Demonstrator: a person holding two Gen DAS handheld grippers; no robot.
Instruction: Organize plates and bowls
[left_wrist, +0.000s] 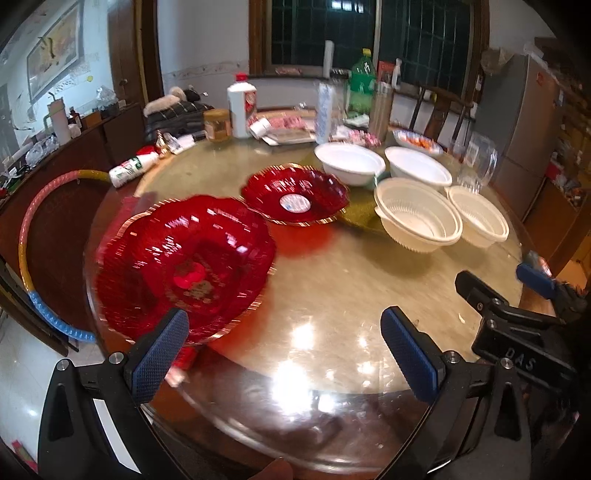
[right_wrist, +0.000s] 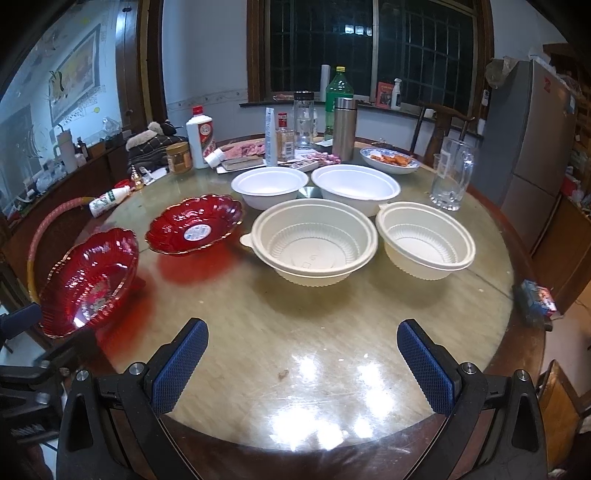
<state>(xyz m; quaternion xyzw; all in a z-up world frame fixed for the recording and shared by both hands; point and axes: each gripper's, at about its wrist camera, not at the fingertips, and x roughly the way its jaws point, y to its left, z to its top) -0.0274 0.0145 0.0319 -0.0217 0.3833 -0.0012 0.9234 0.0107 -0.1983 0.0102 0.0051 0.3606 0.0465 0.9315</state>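
Two red scalloped glass plates are on the round glass-topped table (right_wrist: 332, 325). The nearer red plate (left_wrist: 184, 266) (right_wrist: 88, 284) is tilted steeply up at the table's left edge, blurred, its near rim against the left finger (left_wrist: 162, 350) of my left gripper (left_wrist: 288, 350), which is open. The other red plate (left_wrist: 295, 195) (right_wrist: 195, 229) lies flat behind it. Two cream plastic bowls (right_wrist: 314, 240) (right_wrist: 428, 236) stand mid-table, with two white foam bowls (right_wrist: 269, 184) (right_wrist: 354, 188) behind them. My right gripper (right_wrist: 303, 365) hangs open and empty over the table's near edge.
Bottles, a jar and a steel flask (right_wrist: 343, 129) crowd the far side. A glass pitcher (right_wrist: 450, 177) and a dish of food (right_wrist: 391, 160) stand far right. A white bottle (right_wrist: 107, 201) lies at left. A small carton (right_wrist: 539, 299) rests on the right edge.
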